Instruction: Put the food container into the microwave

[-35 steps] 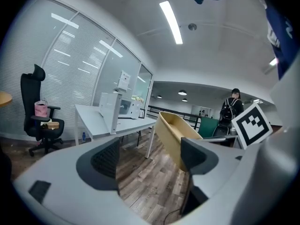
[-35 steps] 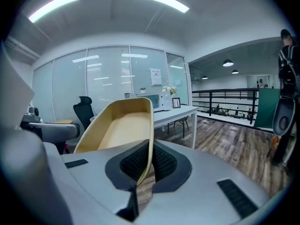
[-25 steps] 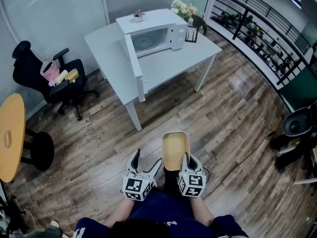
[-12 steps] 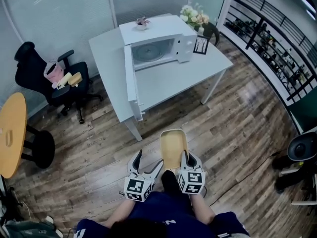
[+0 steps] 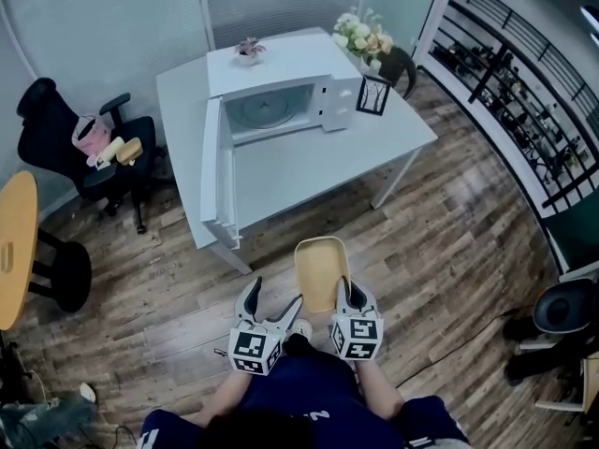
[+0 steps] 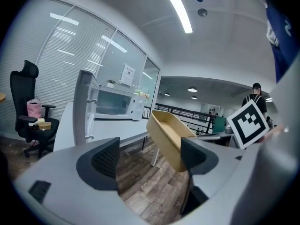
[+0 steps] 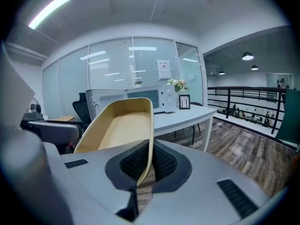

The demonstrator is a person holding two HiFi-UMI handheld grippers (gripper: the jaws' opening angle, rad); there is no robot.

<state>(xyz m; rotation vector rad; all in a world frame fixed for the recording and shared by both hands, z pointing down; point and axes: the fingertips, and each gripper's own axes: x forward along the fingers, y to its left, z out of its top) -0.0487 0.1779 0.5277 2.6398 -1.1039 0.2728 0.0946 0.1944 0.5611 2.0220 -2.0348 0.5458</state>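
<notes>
The empty tan food container (image 5: 321,271) hangs low in the middle of the head view, over the wood floor and short of the table; its right side wall is pinched between the closed jaws of the right gripper (image 5: 344,294); just left of it the left gripper (image 5: 273,299) has its jaws wide apart with nothing between them. In the upper middle the white microwave (image 5: 271,96) stands on the white table (image 5: 309,166) with its door (image 5: 217,171) swung open; a small framed picture (image 5: 372,94) and flowers (image 5: 360,34) stand to its right. Each gripper's cube bears black-and-white square markers; a paper sheet (image 7: 163,69) on the glass wall carries print too small to read.
</notes>
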